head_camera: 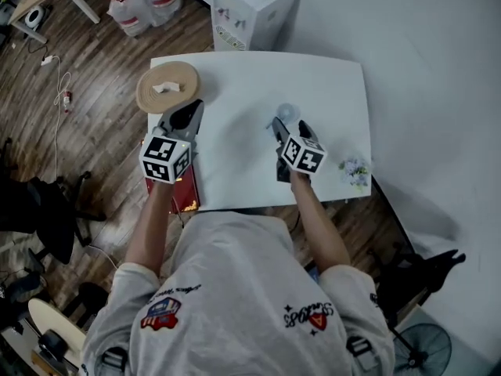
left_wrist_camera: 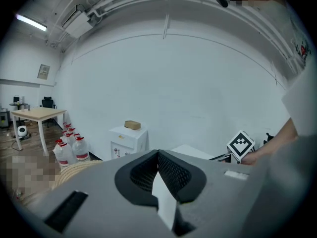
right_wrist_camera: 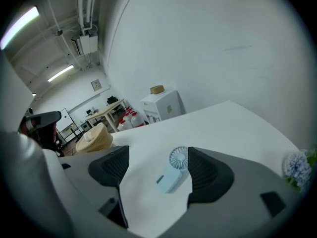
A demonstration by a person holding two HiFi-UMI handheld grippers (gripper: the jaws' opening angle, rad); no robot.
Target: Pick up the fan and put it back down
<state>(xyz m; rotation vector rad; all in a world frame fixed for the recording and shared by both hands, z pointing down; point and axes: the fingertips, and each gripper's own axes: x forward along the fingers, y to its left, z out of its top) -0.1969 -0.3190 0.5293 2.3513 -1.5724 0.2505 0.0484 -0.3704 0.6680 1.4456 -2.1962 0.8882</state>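
lying flat on the table (head_camera: 243, 77), fan (right_wrist_camera: 174, 171) between the right gripper's (right_wrist_camera: 158, 156) jaws, spread wide, not gripping it, fan head just beside 1 pad, left gripper (left_wrist_camera: 158, 154) jaws closed together, empty

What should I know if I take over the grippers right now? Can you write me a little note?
Left gripper: jaws together, holding nothing, near the left edge of the white table.
Right gripper: jaws wide open, holding nothing.
The light blue handheld fan lies on the table between the right gripper's jaws, closer to its right pad. The pads are not pressing on it.
Done: the right gripper is lined up around the fan.
Left, if the lift hasn't happened yet (one moment can't show that): close on the fan, lift it, set it back down.
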